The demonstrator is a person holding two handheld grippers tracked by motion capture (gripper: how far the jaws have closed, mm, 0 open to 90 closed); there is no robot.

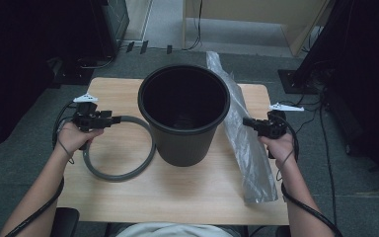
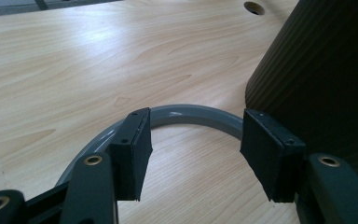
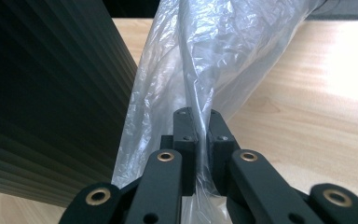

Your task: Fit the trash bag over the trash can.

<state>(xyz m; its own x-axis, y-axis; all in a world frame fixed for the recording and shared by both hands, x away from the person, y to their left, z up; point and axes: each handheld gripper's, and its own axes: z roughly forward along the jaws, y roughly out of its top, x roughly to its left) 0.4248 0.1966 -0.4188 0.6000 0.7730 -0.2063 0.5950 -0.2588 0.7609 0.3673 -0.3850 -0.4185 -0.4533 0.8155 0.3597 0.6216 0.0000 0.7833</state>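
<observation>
A black plastic bin (image 1: 183,113) stands upright and empty at the middle of the wooden table (image 1: 177,192). Left of it a grey ring (image 1: 119,177) lies flat on the table. My left gripper (image 1: 115,119) hovers over the ring's far arc. Its jaws stand open, with the ring (image 2: 193,114) just beyond them and the bin wall (image 2: 321,79) to the right. A long clear plastic bag (image 1: 249,153) lies along the bin's right side. My right gripper (image 1: 246,122) is shut on the bag (image 3: 205,60), which is pinched between the fingertips (image 3: 185,122). The bin (image 3: 51,93) looms at the left.
The table is small, with its edges close on every side. A cable hole (image 2: 254,7) sits near its far edge. Grey carpet, loose cables (image 1: 321,123) and dark equipment stands surround it. A wooden cabinet (image 1: 256,15) stands at the back.
</observation>
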